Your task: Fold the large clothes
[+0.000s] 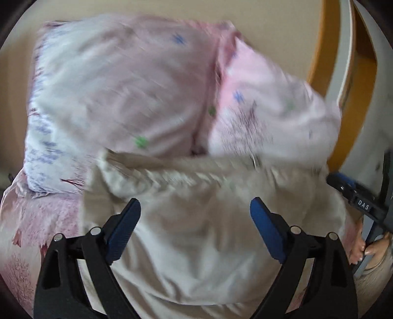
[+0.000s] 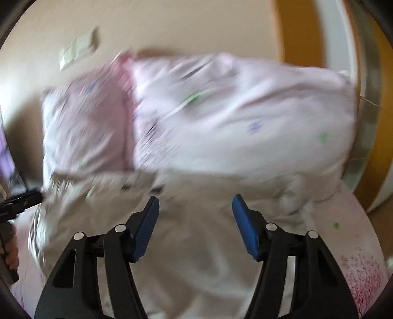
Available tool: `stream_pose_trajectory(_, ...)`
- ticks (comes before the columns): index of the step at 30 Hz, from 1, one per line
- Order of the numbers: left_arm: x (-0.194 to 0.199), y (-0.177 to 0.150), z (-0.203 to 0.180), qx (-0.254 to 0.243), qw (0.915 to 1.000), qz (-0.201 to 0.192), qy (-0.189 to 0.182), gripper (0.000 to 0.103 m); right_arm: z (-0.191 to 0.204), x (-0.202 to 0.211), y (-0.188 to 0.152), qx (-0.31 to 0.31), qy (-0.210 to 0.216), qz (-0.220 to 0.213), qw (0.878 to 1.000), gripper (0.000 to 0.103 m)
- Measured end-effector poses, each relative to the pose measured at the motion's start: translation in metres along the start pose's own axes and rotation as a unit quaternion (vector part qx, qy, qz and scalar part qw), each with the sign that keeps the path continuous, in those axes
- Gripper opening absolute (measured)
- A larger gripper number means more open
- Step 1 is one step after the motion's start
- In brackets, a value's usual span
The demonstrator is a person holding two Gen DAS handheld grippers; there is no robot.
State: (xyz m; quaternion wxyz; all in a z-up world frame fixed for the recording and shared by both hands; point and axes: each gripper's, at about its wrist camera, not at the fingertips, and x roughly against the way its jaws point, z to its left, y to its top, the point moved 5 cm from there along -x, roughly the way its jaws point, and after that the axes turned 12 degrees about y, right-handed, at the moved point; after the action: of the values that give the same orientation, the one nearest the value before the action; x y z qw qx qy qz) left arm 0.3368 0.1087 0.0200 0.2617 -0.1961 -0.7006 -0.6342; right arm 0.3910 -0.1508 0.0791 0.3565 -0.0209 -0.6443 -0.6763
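Bedding fills both views, blurred by motion. A beige garment lies spread on a bed, its bunched upper edge running across the middle of the left wrist view just below two pink pillows printed with small blue and green marks. The pillows lean side by side against a cream wall at the head of the bed. Under the garment, a pink sheet with a darker tree-like print shows at the lower left of that view and again at the lower right of the right wrist view.

The left gripper hangs over the garment with its blue pads spread wide — nothing sits between them, only cloth below. The right gripper is over the same garment, its pads also apart and clear of the cloth, though less widely than the left pair. From the left wrist view the right gripper shows at the right edge, with fingers of the person's hand wrapped on its handle. In the right wrist view the left one pokes in at the left edge.

Around the bed, a light switch plate sits on the wall above the pillows, and to the right stands a white curved frame against a yellow-orange surface — what exactly it is cannot be told.
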Motion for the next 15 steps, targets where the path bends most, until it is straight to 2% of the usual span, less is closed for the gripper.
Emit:
stream_pose_trajectory(6, -0.046, -0.013, 0.001, 0.000, 0.9967, 0.069, 0.043, 0.088, 0.008, -0.057, -0.020, 0.005, -0.036, 0.078, 0.996, 0.064)
stream_pose_trajectory(9, -0.059, -0.014, 0.009, 0.015, 0.9954, 0.080, 0.050, 0.089, 0.001, -0.079, -0.032, 0.006, -0.053, 0.109, 0.993, 0.065)
stream_pose_trajectory(15, -0.079, -0.017, 0.011, 0.025, 0.9927, 0.102, 0.060, 0.090, -0.003, -0.101, -0.044, 0.014, -0.065, 0.134, 0.989, 0.068)
